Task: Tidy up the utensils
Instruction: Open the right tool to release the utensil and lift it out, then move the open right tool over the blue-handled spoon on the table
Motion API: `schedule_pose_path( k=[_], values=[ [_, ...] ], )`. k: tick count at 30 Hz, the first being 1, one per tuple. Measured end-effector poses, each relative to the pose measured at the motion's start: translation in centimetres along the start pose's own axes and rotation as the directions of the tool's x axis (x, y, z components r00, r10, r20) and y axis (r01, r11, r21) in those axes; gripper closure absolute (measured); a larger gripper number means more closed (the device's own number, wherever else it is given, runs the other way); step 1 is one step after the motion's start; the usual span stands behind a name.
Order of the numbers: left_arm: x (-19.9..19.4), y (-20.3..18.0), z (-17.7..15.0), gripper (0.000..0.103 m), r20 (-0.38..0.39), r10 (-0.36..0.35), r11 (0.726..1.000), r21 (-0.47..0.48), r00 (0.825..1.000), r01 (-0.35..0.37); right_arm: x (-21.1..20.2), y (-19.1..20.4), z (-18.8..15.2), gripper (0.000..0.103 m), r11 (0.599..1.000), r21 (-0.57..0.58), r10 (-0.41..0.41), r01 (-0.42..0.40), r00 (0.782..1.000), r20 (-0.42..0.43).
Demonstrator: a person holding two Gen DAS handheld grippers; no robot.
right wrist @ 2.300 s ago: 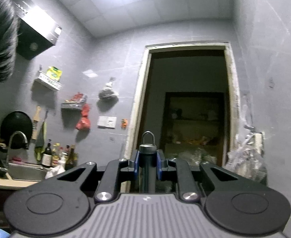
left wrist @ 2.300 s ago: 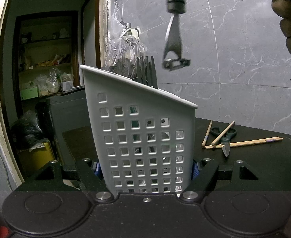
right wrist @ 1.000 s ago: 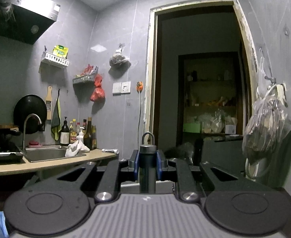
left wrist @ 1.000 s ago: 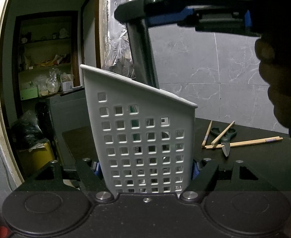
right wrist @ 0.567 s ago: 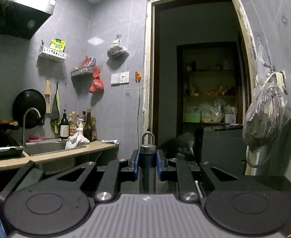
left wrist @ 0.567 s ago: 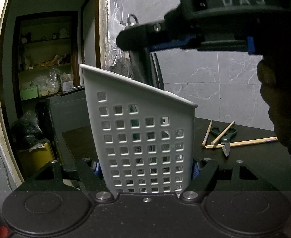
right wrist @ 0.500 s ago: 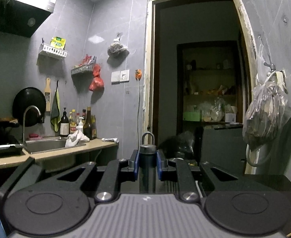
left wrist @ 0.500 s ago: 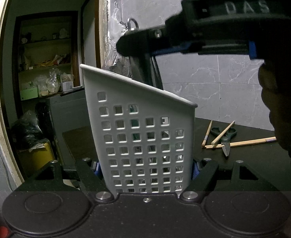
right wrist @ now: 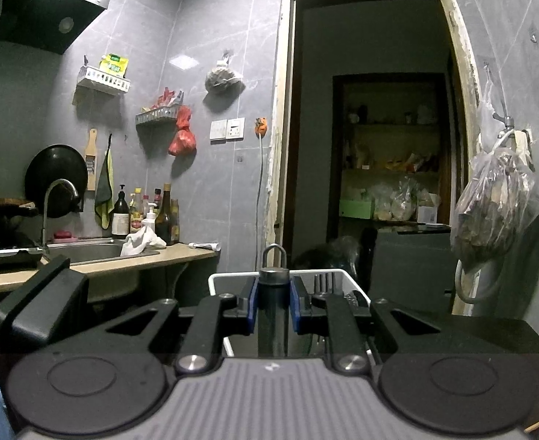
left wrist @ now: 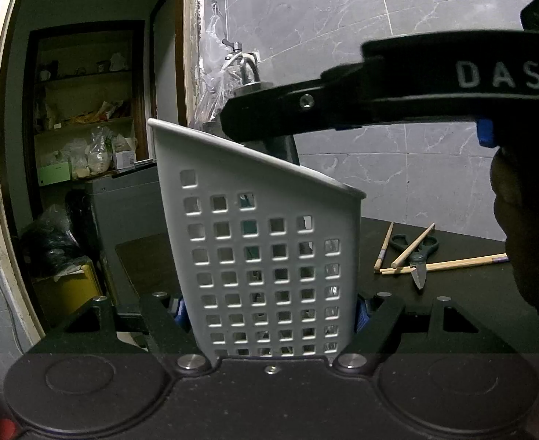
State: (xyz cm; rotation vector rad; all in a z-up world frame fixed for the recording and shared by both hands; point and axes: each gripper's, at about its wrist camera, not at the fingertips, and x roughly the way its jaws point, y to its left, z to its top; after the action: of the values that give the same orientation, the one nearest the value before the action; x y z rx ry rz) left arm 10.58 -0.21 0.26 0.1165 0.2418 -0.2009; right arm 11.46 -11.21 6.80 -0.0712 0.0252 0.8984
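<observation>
Peeler (right wrist: 273, 293) clamped in right claw (right wrist: 273, 310), handle upright over basket (left wrist: 269, 249), left claw (left wrist: 269, 315) gripping it.

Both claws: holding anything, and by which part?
Left claw clamps the white perforated utensil basket by its lower side walls. Right claw grips the dark-handled utensil at the handle's top, just under the hanging ring.

— What does my left black plastic two-finger gripper (left wrist: 271, 310) look like?
— Matte black, with two round raised discs on its body, silver screws at the finger pivots and blue pads.
— And my right black plastic two-finger gripper (right wrist: 273, 310)?
— The same build, with a ribbed grey centre plate; white letters "DAS" mark its side.
</observation>
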Motion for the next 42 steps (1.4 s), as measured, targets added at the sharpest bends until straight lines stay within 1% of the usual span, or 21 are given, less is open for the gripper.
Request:
schedule_pose_path(
  k=[1, 2, 5, 9, 10, 11, 15, 16, 17, 18, 20, 22, 24, 27, 29, 33, 35, 39, 41, 42],
  values=[
    [0.0, 0.0, 0.0, 0.026, 0.000, 0.000, 1.000, 0.000, 1.000, 0.000, -0.1, -0.1, -0.1, 0.079, 1.000, 0.001, 0.002, -0.002, 1.000, 0.001],
    [0.0, 0.0, 0.0, 0.026, 0.000, 0.000, 1.000, 0.000, 1.000, 0.000, -0.2, -0.1, -0.1, 0.069, 1.000, 0.004, 0.004, -0.004, 1.000, 0.002],
    [0.0, -0.1, 0.0, 0.026, -0.001, -0.001, 1.000, 0.002, 1.000, 0.001, -0.7, 0.1, -0.3, 0.054, 1.000, 0.008, 0.011, -0.011, 1.000, 0.016],
    [0.2, -0.2, 0.1, 0.026, -0.003, 0.000, 1.000, 0.004, 1.000, 0.000, -1.2, 0.3, -0.5, 0.045, 1.000, 0.011, 0.024, -0.024, 0.999, 0.036],
    [0.2, -0.2, 0.2, 0.026, -0.003, -0.001, 1.000, 0.004, 1.000, 0.001, -1.3, 0.3, -0.6, 0.040, 1.000, 0.013, 0.025, -0.026, 0.999, 0.043],
    [0.2, -0.2, 0.2, 0.026, -0.003, -0.001, 1.000, 0.004, 1.000, 0.001, -1.5, 0.4, -0.6, 0.032, 1.000, 0.016, 0.025, -0.026, 0.998, 0.051],
    [0.3, -0.2, 0.2, 0.026, -0.004, -0.002, 1.000, 0.006, 1.000, 0.002, -2.0, 0.2, -0.6, 0.023, 0.998, 0.039, 0.034, -0.038, 0.995, 0.094],
    [0.3, -0.2, 0.2, 0.026, -0.005, -0.003, 1.000, 0.007, 1.000, 0.003, -2.2, 0.1, -0.6, 0.018, 0.998, 0.047, 0.030, -0.035, 0.994, 0.104],
    [0.3, -0.2, 0.3, 0.026, -0.005, -0.004, 1.000, 0.007, 1.000, 0.004, -2.4, 0.0, -0.7, 0.013, 0.998, 0.058, 0.021, -0.028, 0.993, 0.117],
    [0.4, -0.2, 0.2, 0.026, -0.004, -0.006, 1.000, 0.007, 1.000, 0.006, -2.6, -0.1, -0.8, 0.011, 0.997, 0.071, 0.009, -0.018, 0.991, 0.130],
    [0.4, -0.1, 0.2, 0.026, -0.004, -0.007, 1.000, 0.008, 1.000, 0.007, -3.1, -0.5, -0.9, 0.003, 0.995, 0.104, -0.017, 0.001, 0.988, 0.155],
    [0.4, -0.1, 0.2, 0.026, -0.003, -0.008, 1.000, 0.011, 1.000, 0.008, -3.9, -1.0, -1.2, 0.000, 0.989, 0.149, -0.054, 0.027, 0.982, 0.182],
    [0.4, 0.0, 0.2, 0.026, -0.003, -0.012, 1.000, 0.012, 1.000, 0.012, -4.8, -1.4, -1.6, 0.000, 0.982, 0.179, -0.103, 0.066, 0.974, 0.203],
    [0.4, 0.2, 0.2, 0.026, -0.002, -0.018, 1.000, 0.019, 1.000, 0.018, -6.2, -2.0, -2.6, 0.000, 0.964, 0.211, -0.206, 0.160, 0.953, 0.221],
    [0.4, 0.3, 0.2, 0.026, -0.004, -0.024, 0.999, 0.023, 1.000, 0.024, -7.0, -2.9, -3.4, 0.000, 0.943, 0.251, -0.271, 0.217, 0.941, 0.203],
    [0.5, 0.5, 0.4, 0.026, -0.009, -0.035, 0.999, 0.028, 0.999, 0.035, -8.4, -4.6, -5.0, 0.000, 0.899, 0.336, -0.348, 0.282, 0.924, 0.156],
    [0.5, 0.6, 0.4, 0.026, -0.009, -0.040, 0.999, 0.030, 0.999, 0.040, -8.8, -5.2, -5.8, 0.000, 0.871, 0.369, -0.389, 0.323, 0.914, 0.118],
    [0.6, 0.6, 0.3, 0.025, -0.006, -0.048, 0.998, 0.040, 0.999, 0.048, -8.6, -6.0, -7.4, 0.000, 0.820, 0.369, -0.463, 0.438, 0.886, -0.022],
    [0.6, 0.7, 0.2, 0.025, -0.001, -0.053, 0.997, 0.047, 0.999, 0.053, -7.8, -6.3, -8.0, 0.000, 0.809, 0.328, -0.476, 0.487, 0.871, -0.120],
    [0.6, 0.7, 0.1, 0.025, 0.003, -0.056, 0.997, 0.049, 0.998, 0.056, -7.2, -6.6, -8.1, 0.000, 0.806, 0.294, -0.484, 0.514, 0.858, -0.171]
  ],
)
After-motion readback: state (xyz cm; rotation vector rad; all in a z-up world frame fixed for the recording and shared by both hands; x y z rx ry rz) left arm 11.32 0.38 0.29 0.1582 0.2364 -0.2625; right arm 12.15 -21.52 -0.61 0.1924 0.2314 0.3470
